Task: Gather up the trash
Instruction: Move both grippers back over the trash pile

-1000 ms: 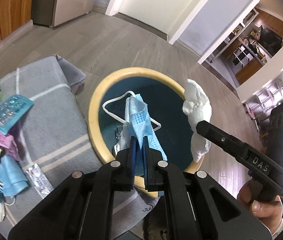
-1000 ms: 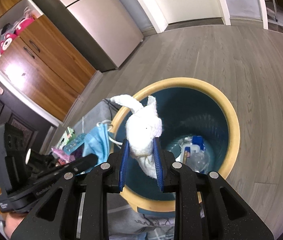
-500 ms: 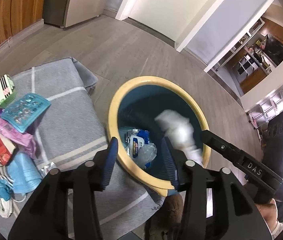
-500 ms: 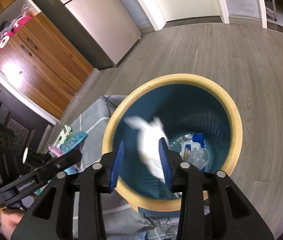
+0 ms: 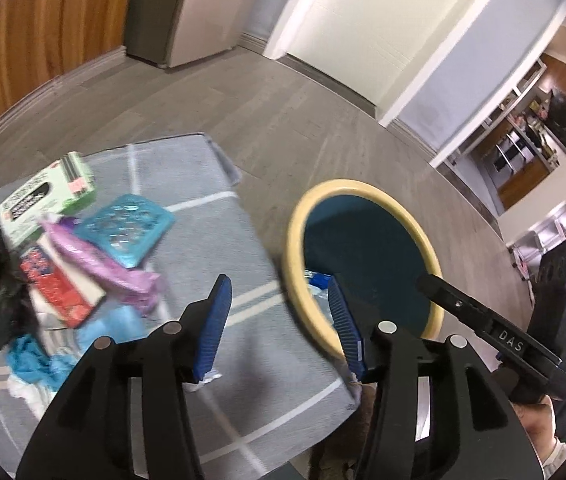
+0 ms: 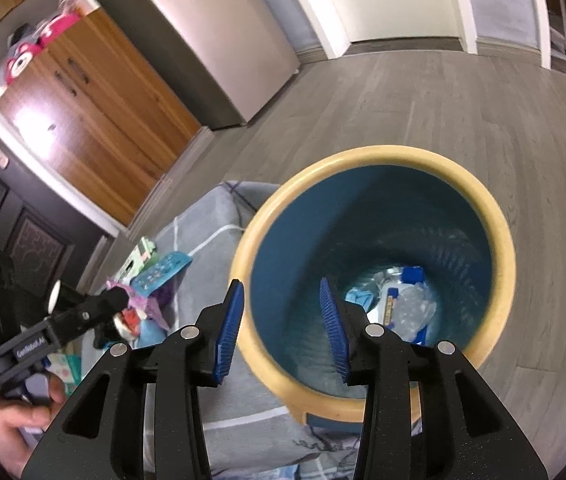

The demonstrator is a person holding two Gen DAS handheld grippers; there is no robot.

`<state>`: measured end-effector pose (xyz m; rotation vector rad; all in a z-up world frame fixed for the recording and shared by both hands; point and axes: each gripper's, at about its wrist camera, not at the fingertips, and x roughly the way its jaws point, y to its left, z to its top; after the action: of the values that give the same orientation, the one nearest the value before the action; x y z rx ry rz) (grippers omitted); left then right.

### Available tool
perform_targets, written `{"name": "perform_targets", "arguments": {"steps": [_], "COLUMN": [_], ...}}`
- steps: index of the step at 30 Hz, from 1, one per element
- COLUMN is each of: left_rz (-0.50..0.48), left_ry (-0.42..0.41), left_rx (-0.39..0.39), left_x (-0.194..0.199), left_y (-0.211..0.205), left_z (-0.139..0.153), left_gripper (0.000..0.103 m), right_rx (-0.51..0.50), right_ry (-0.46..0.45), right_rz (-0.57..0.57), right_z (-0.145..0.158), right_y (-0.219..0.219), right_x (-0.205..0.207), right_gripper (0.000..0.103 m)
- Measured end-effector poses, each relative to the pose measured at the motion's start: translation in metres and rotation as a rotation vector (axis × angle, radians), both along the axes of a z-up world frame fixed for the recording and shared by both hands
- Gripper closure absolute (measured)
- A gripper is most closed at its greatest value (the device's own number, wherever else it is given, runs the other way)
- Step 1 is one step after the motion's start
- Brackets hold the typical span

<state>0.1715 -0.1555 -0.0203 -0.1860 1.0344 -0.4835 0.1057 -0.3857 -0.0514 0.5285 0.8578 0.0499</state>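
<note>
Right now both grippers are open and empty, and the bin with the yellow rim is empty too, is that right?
Not quite. The left gripper and right gripper are open and empty, but the bin is not: the right wrist view shows a plastic bottle and other trash at its bottom.

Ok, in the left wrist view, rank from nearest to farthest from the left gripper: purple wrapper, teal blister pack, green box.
Measured from the left gripper, open over the grey cloth:
1. Purple wrapper, just left of the fingers.
2. Teal blister pack, behind the wrapper.
3. Green box, at the far left.
</note>
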Motion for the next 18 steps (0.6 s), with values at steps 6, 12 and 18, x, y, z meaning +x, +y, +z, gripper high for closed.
{"name": "perform_targets", "arguments": {"steps": [6,12,18], "left_rz": [0.071,0.134,0.198], "left_ry": [0.001,0.007,0.004], "left_rx": [0.010,0.019,0.051], "left_x": [-0.002,-0.005,-0.012], "left_y": [0.042,0.077,0.112], "left_z": [0.002,0.000,-0.002], "left_gripper": [0.053,0.053,0.053], "right_rx": [-0.010,-0.014,-0.030], "right_ry": [-0.001,0.004,0.010], "right_rz": [0.038,0.074,0.119], "right_z": [0.001,0.002,0.002], "right_y": [0.016,0.030,0.046], "right_x": [0.002,0.005,0.008], "right_gripper": [0.062,0.062,0.062]}}
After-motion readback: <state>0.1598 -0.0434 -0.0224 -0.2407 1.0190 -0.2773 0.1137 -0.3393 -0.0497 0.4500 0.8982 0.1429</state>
